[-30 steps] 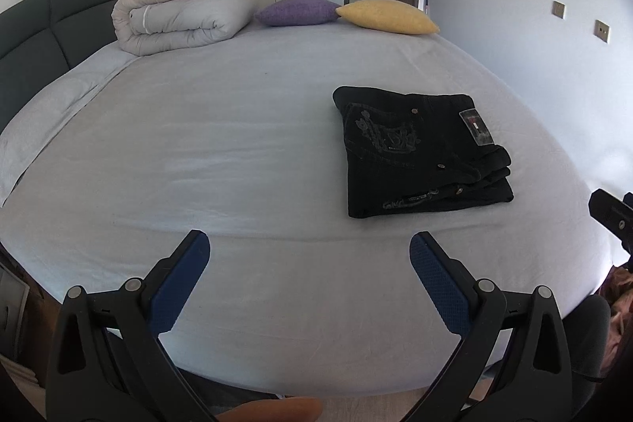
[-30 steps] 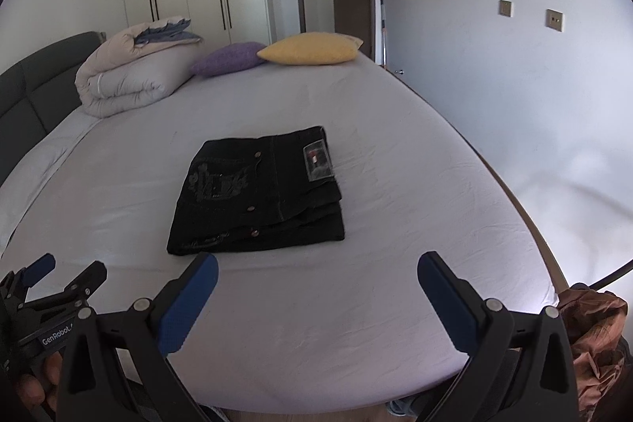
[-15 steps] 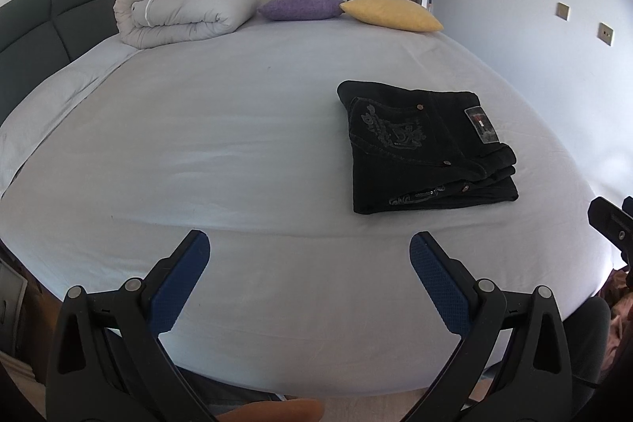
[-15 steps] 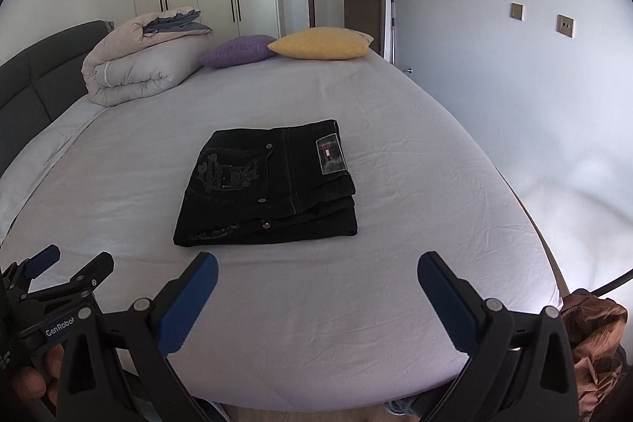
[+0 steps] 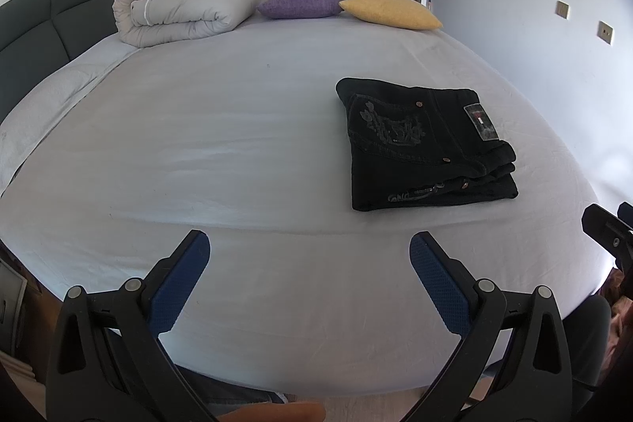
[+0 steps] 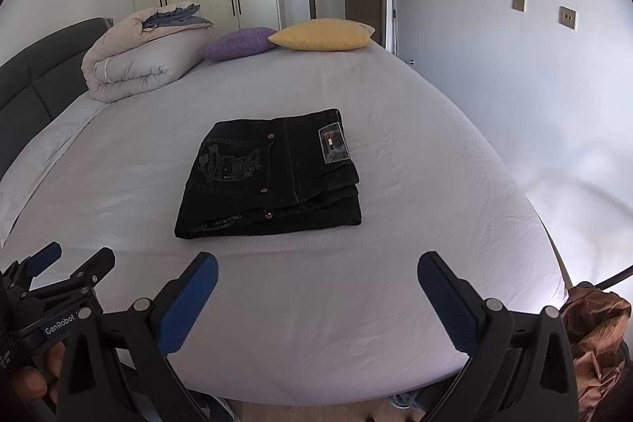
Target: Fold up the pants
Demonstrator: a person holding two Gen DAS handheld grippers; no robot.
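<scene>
On the left, the left claw (image 5: 304, 271) hangs over the near edge of the bed (image 5: 198, 145), its blue pads spread wide and holding nothing. Compared with a second ago its view has tipped slightly: the rolled duvet (image 5: 182, 2) and the purple cushion (image 5: 298, 4) and yellow cushion (image 5: 391, 11) at the far end sit lower in the picture, while the claw has come no nearer the cloth.

In the middle of the sheet lie the black jeans (image 6: 273, 176), already a compact stacked rectangle with the back pocket and the waistband patch on top. They look the same shape as before, only larger in the right view.

On the right, the right claw (image 6: 318, 293) is likewise spread and empty, just short of the jeans' near edge.

With both claws clear of a neat bundle, the folding looks finished; at most a final squaring-up seems left.
</scene>
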